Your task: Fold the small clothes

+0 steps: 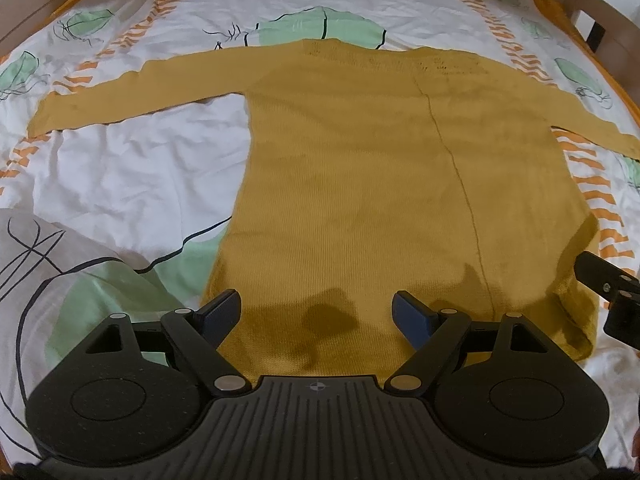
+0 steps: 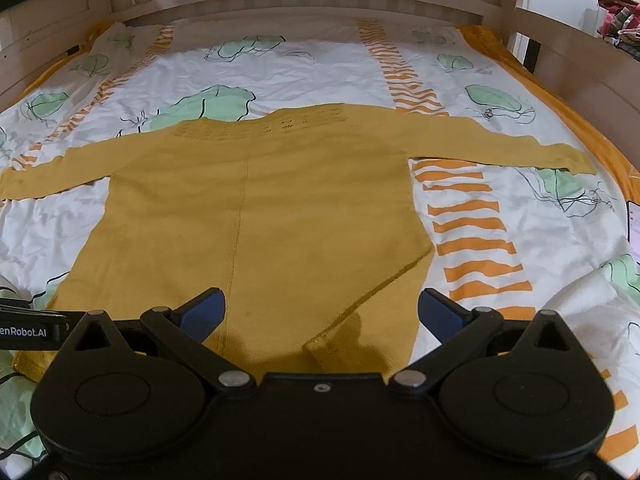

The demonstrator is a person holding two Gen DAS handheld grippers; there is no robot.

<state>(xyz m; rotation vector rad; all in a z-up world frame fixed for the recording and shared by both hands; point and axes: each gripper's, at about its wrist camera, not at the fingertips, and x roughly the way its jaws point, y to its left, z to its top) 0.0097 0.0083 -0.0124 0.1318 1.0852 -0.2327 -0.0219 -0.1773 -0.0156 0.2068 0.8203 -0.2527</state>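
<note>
With the mustard knit sweater spread flat on the patterned bedsheet, sleeves outstretched, its near hem is best pinched at both corners by the wide-open left gripper and right gripper.

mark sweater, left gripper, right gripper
sweater (image 1: 360,152), left wrist view, mid body.
left gripper (image 1: 316,314), left wrist view, between fingertips.
right gripper (image 2: 322,312), right wrist view, between fingertips.
</note>
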